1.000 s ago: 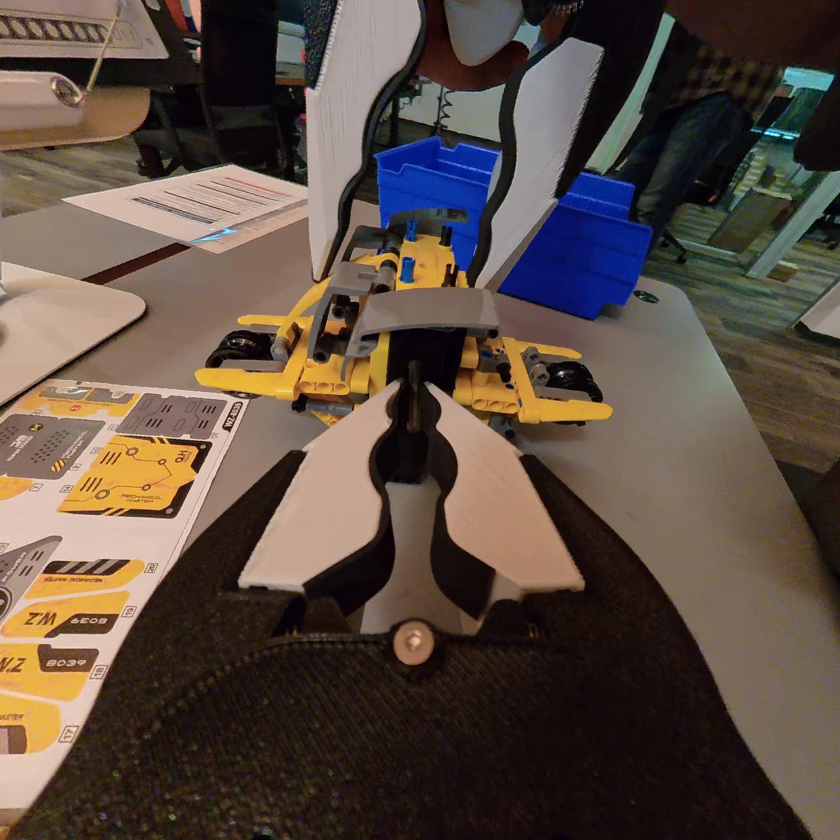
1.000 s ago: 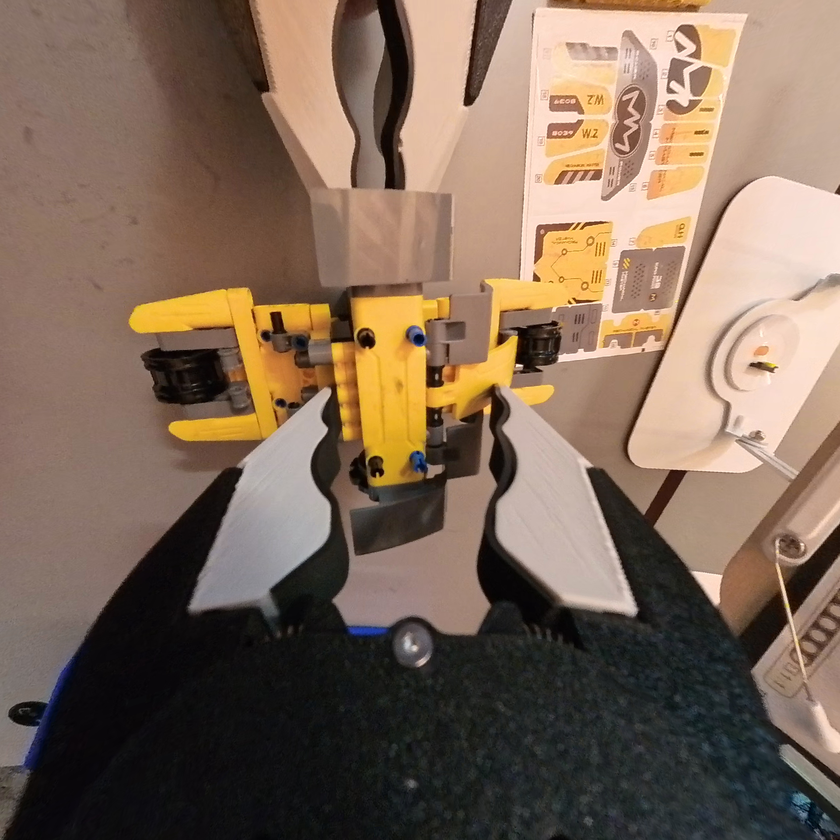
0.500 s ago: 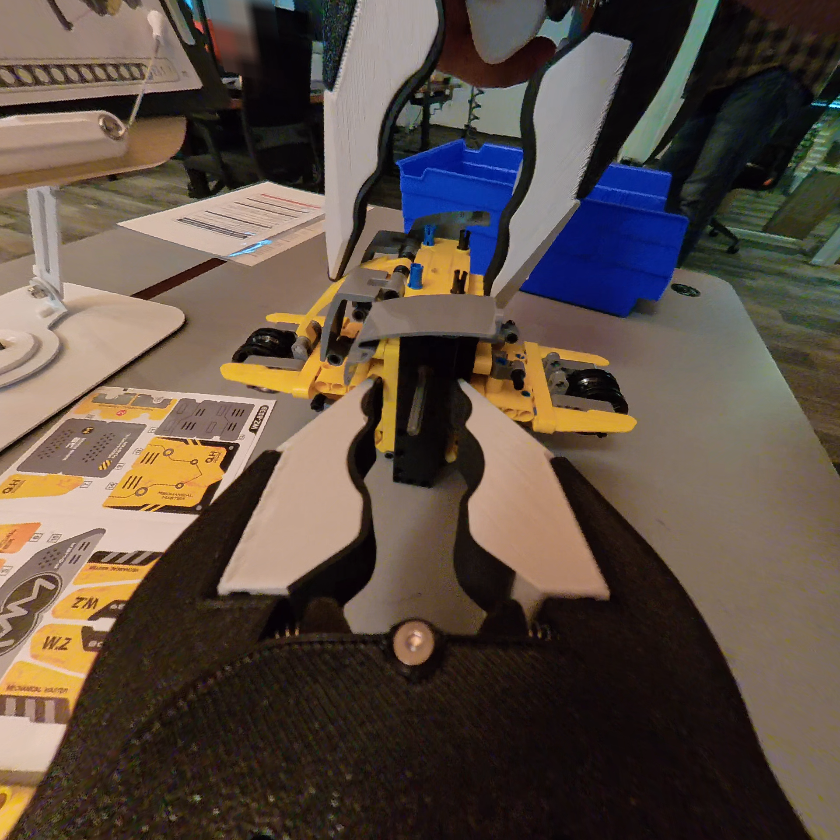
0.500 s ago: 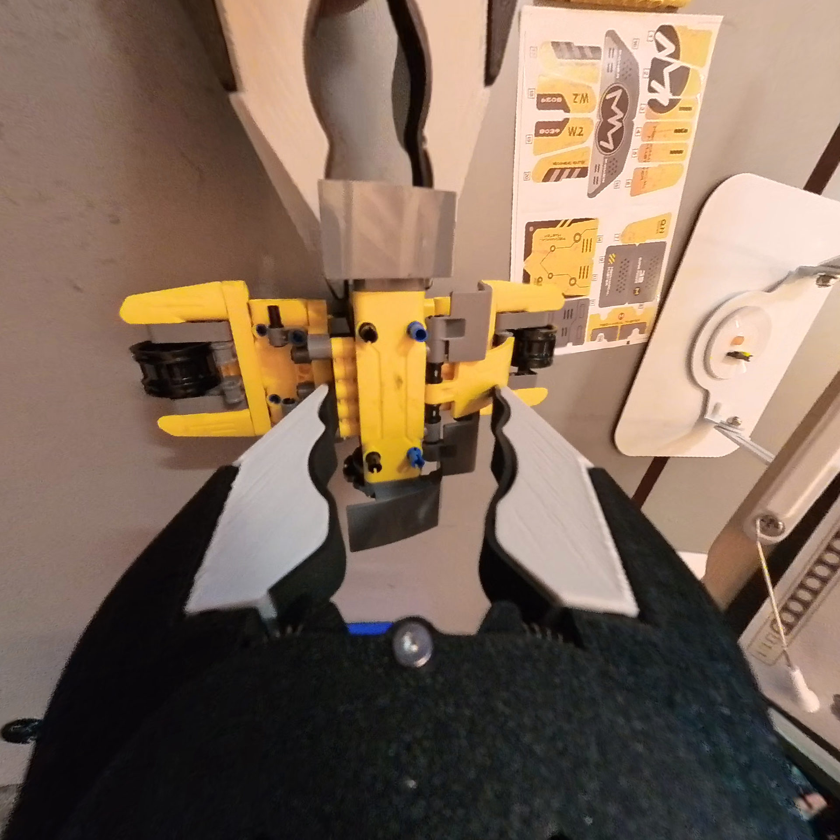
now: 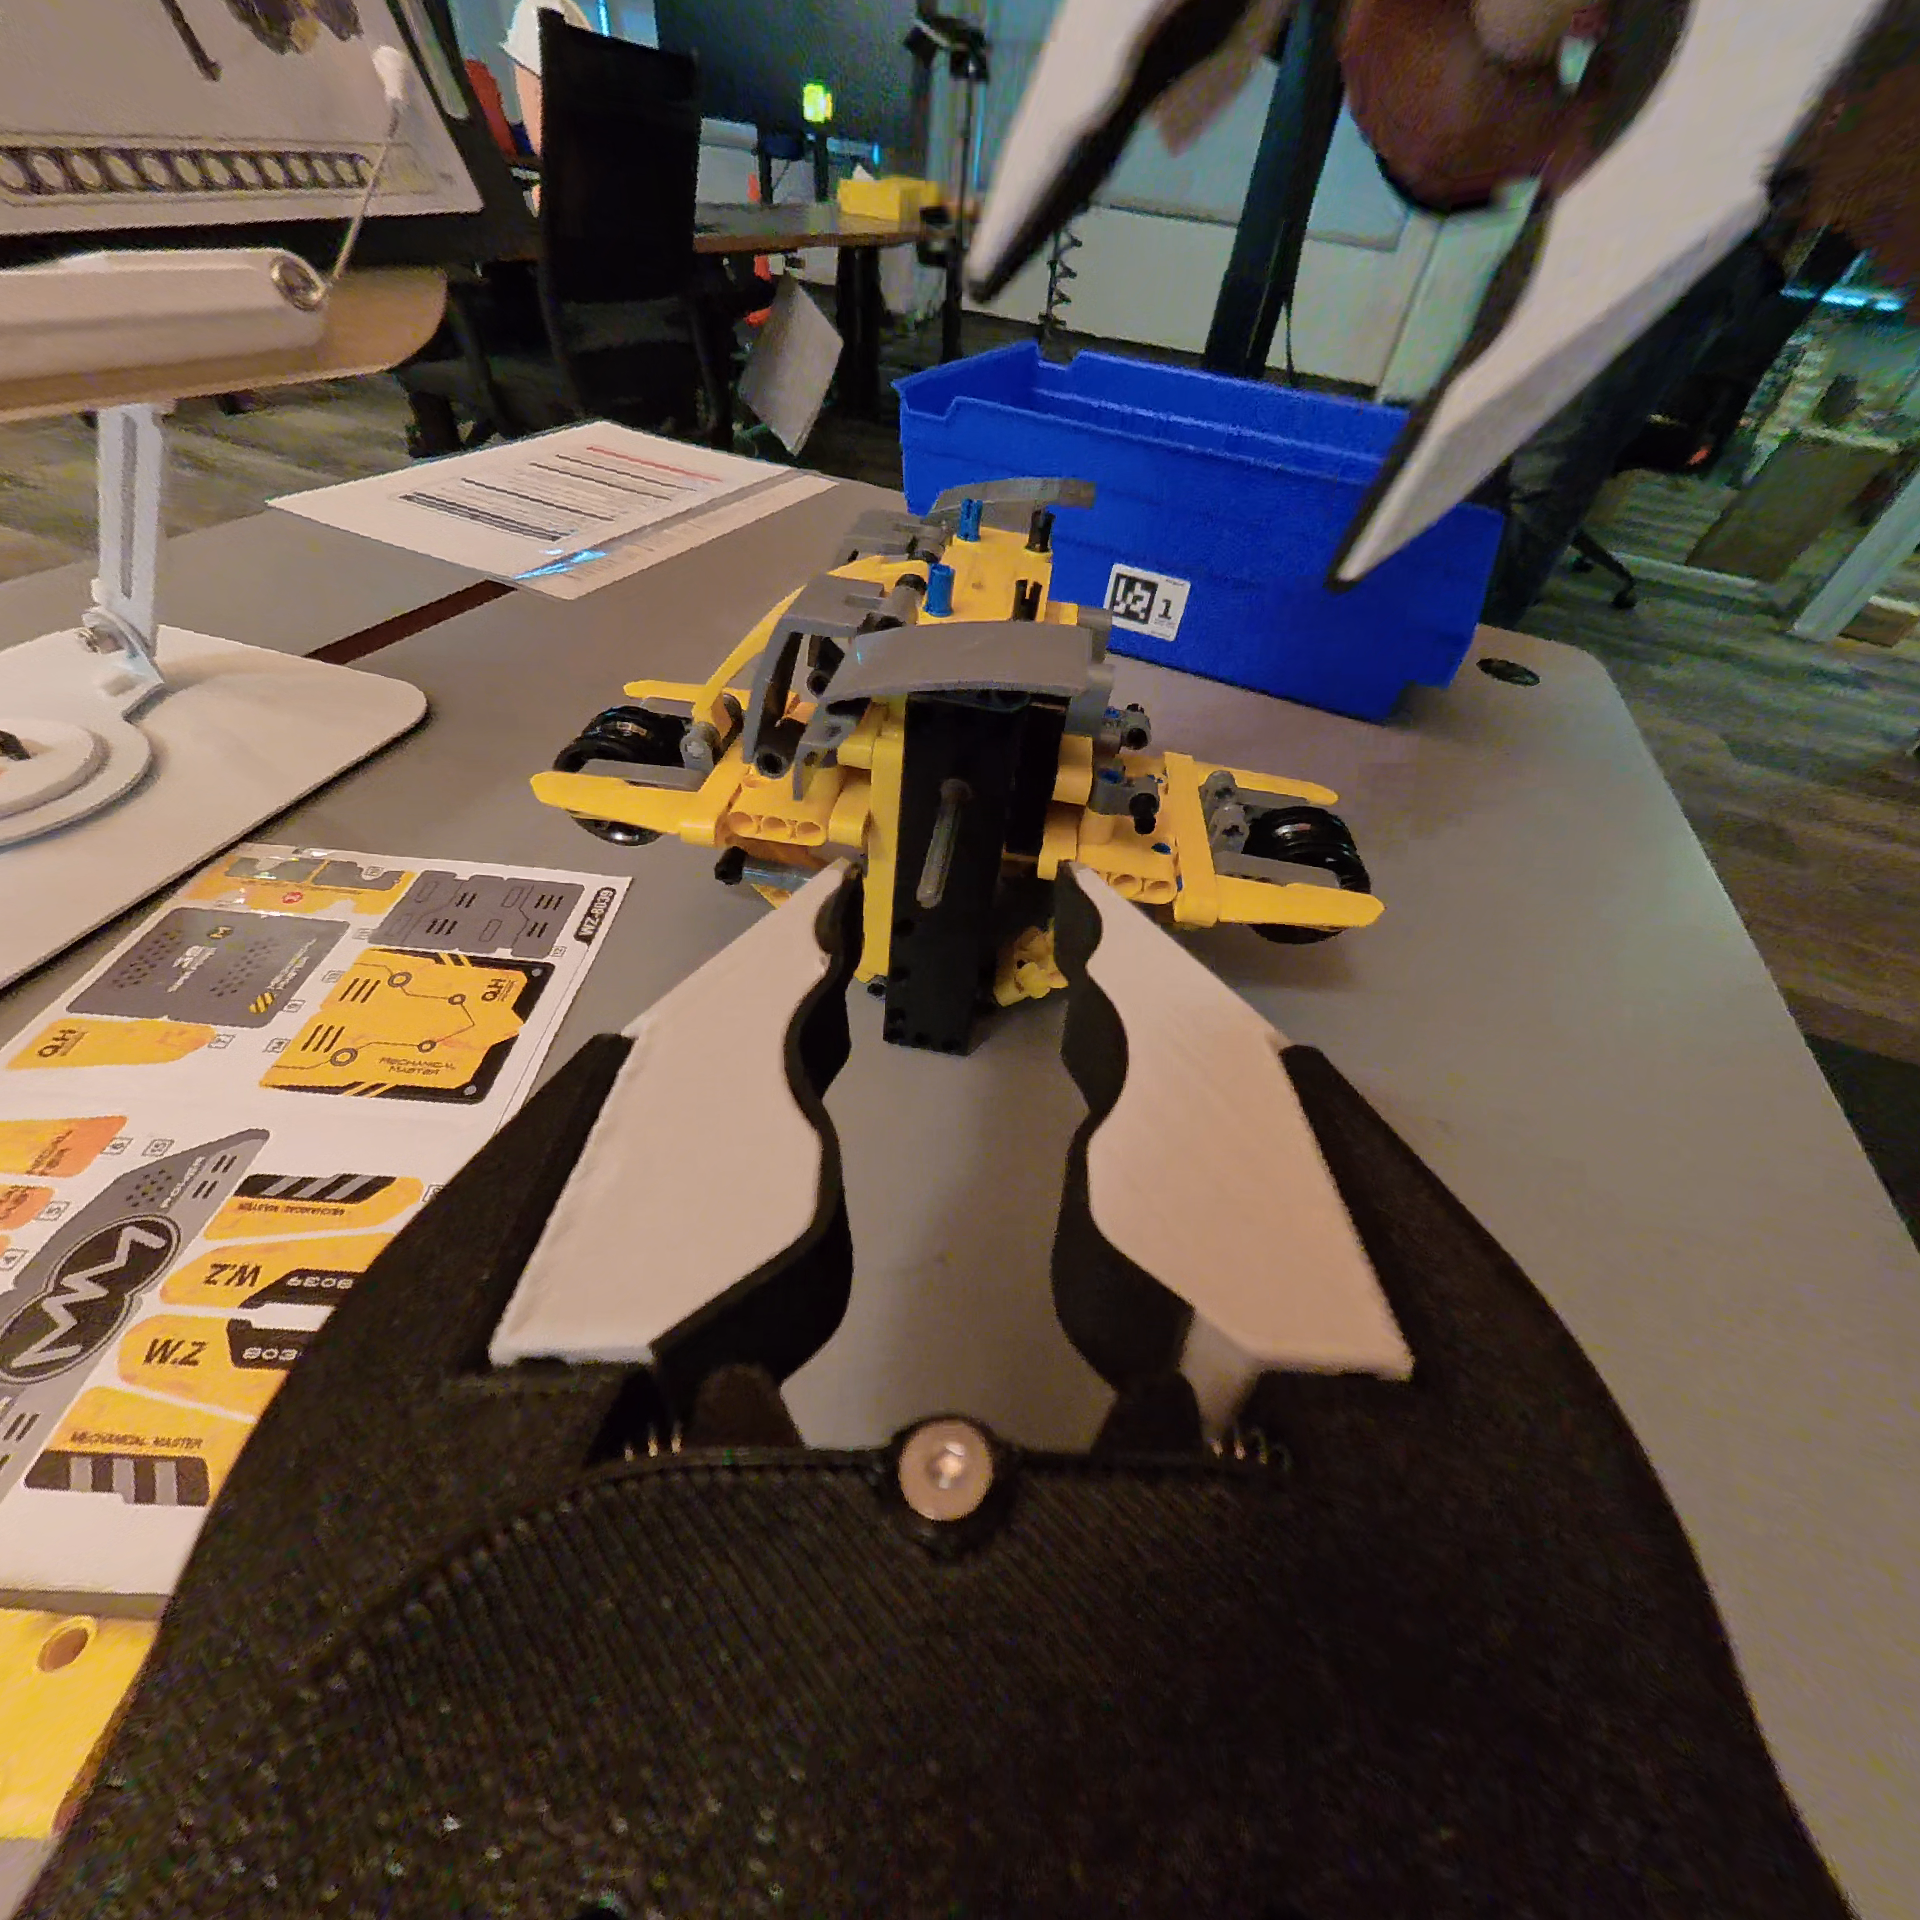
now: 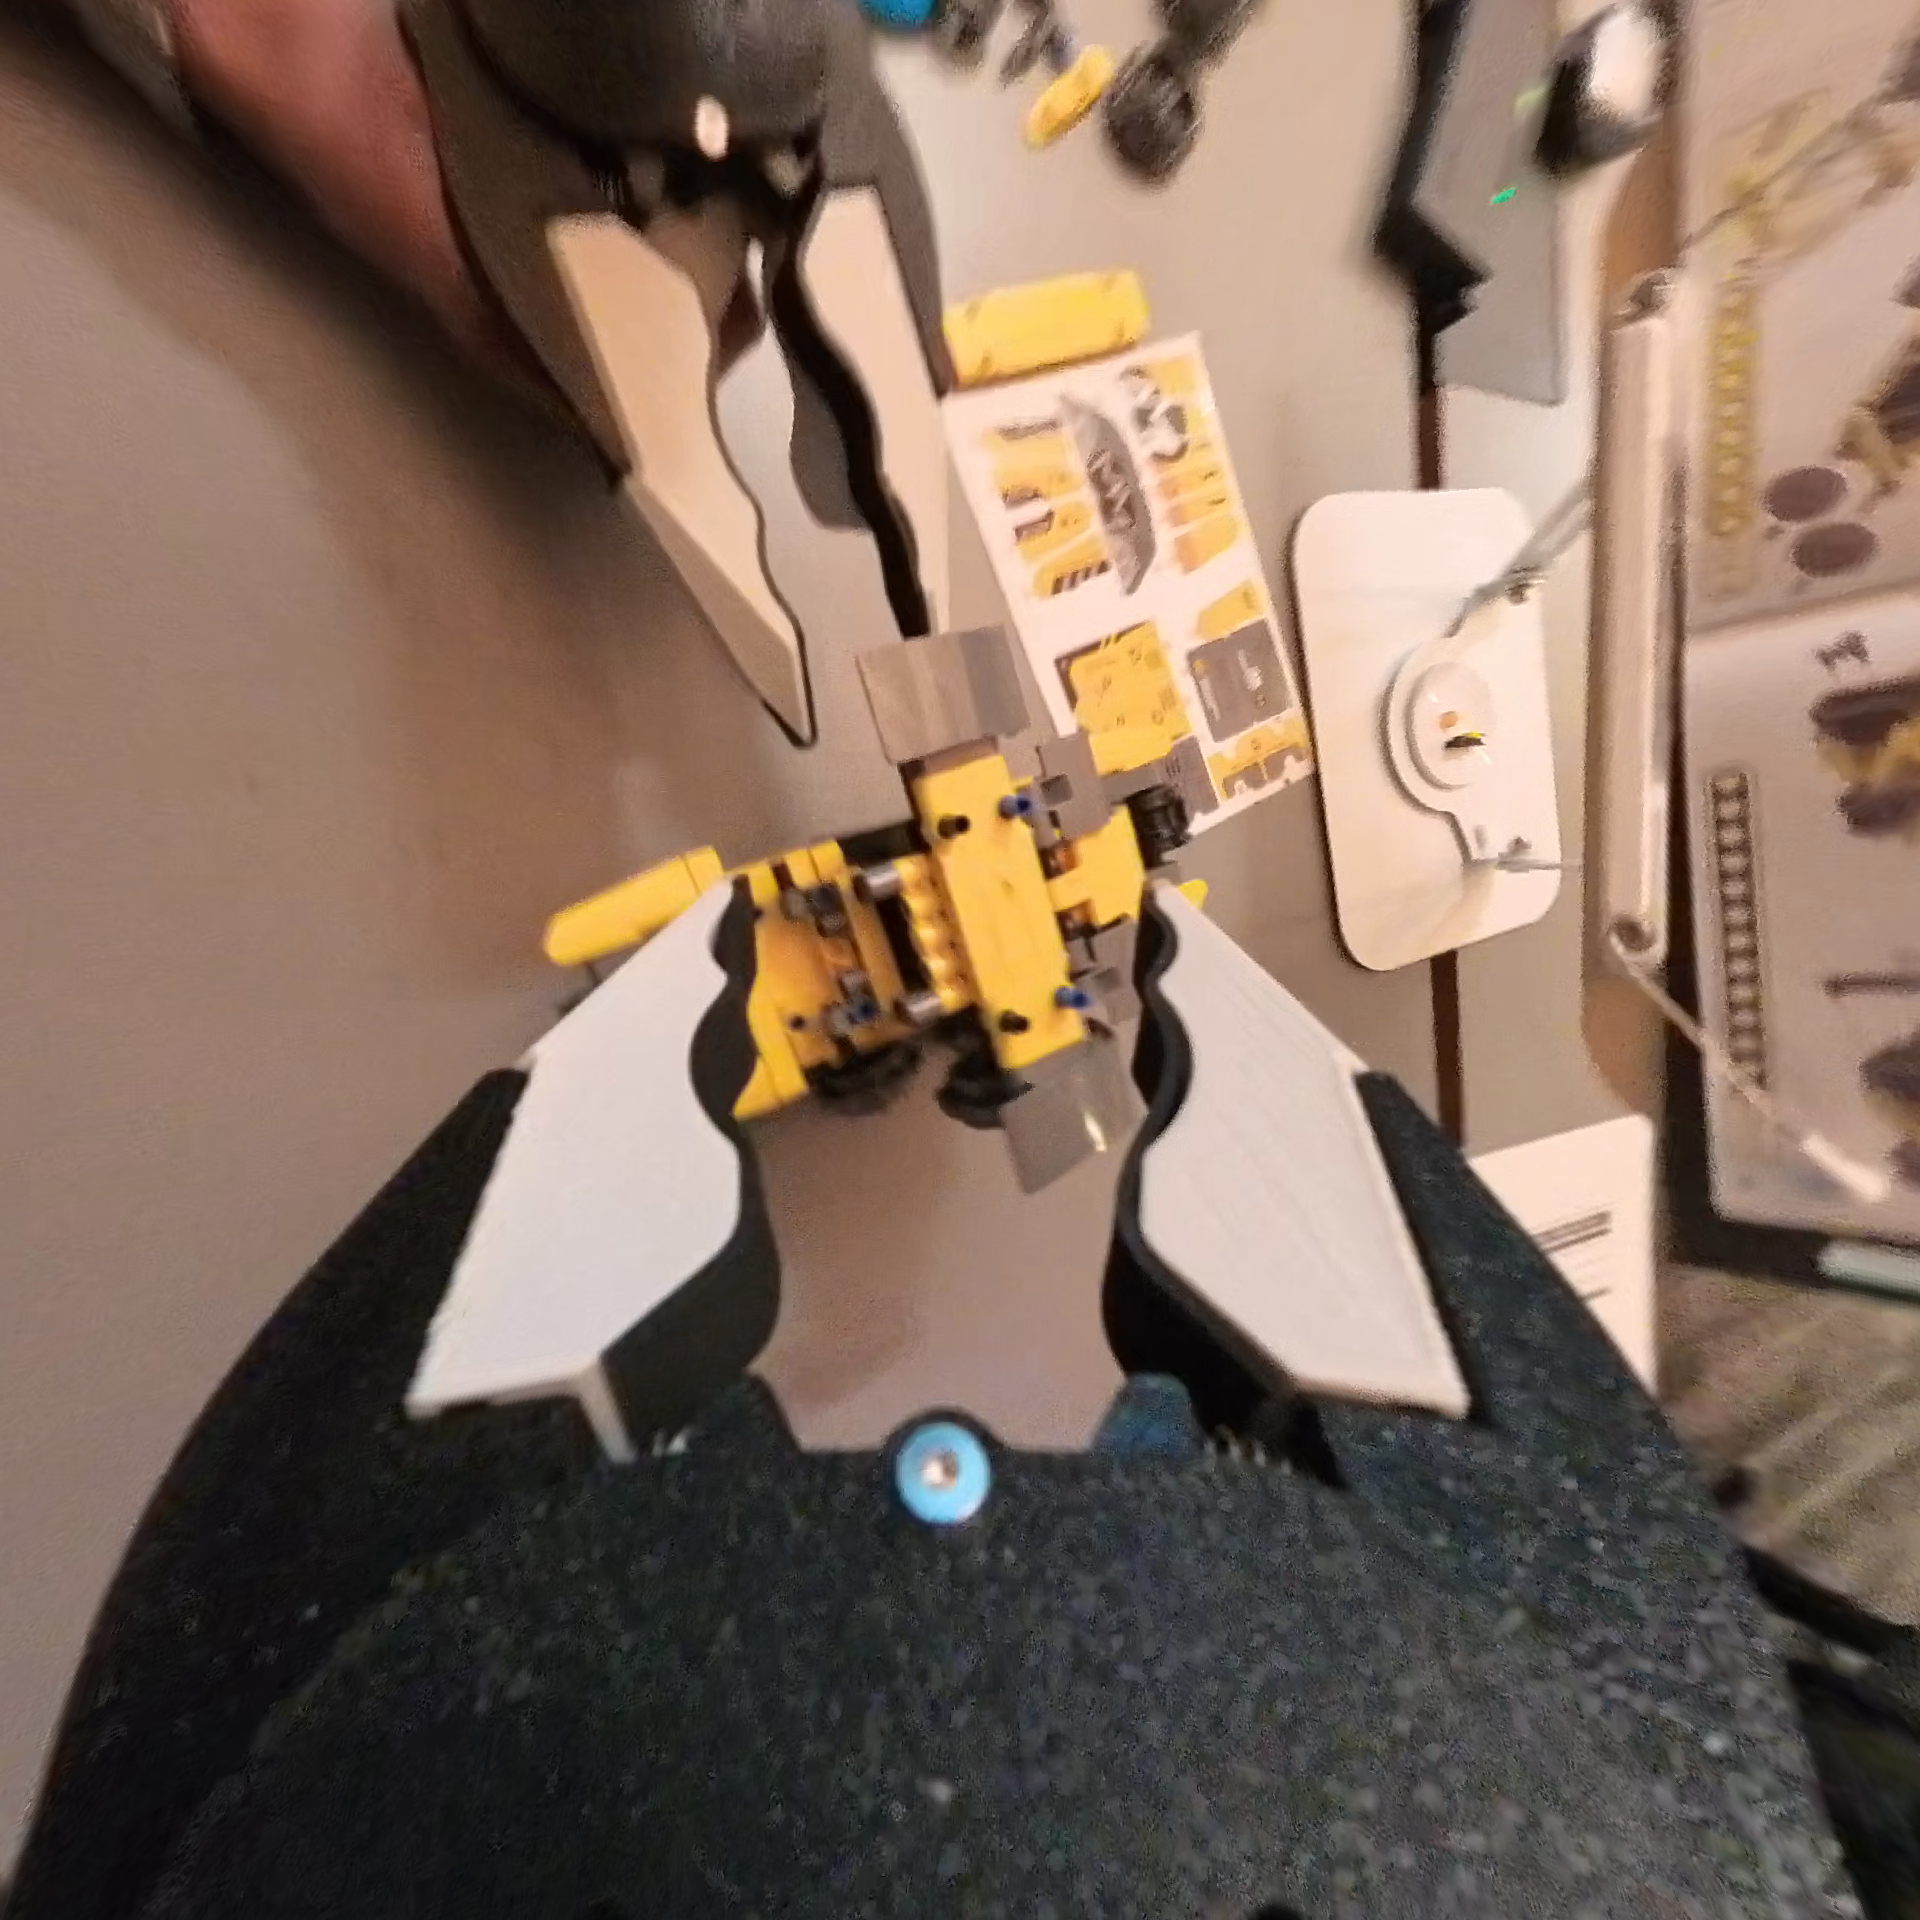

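Note:
A yellow, grey and black brick-built vehicle (image 5: 790, 821) stands on the grey table (image 5: 1558, 1039). My left gripper (image 5: 958, 883) is open, its fingers on either side of the vehicle's black front block with a gap on each side. My right gripper (image 6: 945, 894) is open and empty. It hangs above the vehicle (image 6: 977, 904), looking down on it in a blurred view. In the left wrist view the right gripper (image 5: 1164, 426) is high up, well clear of the vehicle. In the right wrist view the left gripper (image 6: 857, 675) has its tips near the vehicle's grey panel.
A blue bin (image 5: 1195, 520) stands just behind the vehicle. A sticker sheet (image 5: 291, 1039) lies to the left, with a white stand base (image 5: 208, 727) and a printed paper (image 5: 540, 499) beyond it. Loose yellow and black parts (image 6: 1039, 332) lie past the sheet. Across from one pair of fingers to the other is roughly 8 cm.
My left gripper was shut on the vehicle's black front block and has opened wide. My right gripper, open around the vehicle's rear, has lifted up and away from it.

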### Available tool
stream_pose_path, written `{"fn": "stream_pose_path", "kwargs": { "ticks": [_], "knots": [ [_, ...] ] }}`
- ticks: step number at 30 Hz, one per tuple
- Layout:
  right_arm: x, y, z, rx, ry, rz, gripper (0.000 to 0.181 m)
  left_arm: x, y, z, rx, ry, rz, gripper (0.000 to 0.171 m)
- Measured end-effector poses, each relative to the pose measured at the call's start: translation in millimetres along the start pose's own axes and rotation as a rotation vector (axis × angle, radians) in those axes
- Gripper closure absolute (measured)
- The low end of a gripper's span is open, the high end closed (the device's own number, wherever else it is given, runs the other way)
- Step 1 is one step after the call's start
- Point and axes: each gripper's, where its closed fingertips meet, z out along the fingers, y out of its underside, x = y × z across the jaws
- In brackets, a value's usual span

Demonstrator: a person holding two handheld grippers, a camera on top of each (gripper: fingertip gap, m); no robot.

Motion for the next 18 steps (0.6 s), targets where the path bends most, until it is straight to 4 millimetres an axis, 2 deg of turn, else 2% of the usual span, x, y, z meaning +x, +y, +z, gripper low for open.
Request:
{"fn": "stream_pose_path", "kwargs": {
  "ticks": [3,6,8,10,11,13,15,18],
  "knots": [
    [-15,-1,-1,0.193,0.123,0.25,0.119,1,-5,-2,0.043,-0.002,0.013,0.136],
    [-33,5,3,0.339,0.235,0.517,0.105,5,-5,-2,0.042,0.009,0.02,0.137],
    [-29,14,-5,0.445,0.454,0.674,0.093,6,-5,-1,0.038,0.003,0.031,0.138],
    [-29,30,-14,0.51,0.705,0.807,0.092,7,-4,0,0.033,0.0,0.041,0.138],
    [-33,33,-12,0.534,0.772,0.849,0.092,7,-4,0,0.032,-0.003,0.046,0.138],
    [-45,36,6,0.507,0.792,0.914,0.095,8,-3,0,0.027,-0.007,0.052,0.138],
    [-55,36,27,0.437,0.732,0.95,0.098,8,-3,1,0.026,-0.01,0.057,0.138],
    [-54,49,37,0.369,0.74,0.98,0.089,11,-3,0,0.026,0.004,0.065,0.138]
  ]
}}
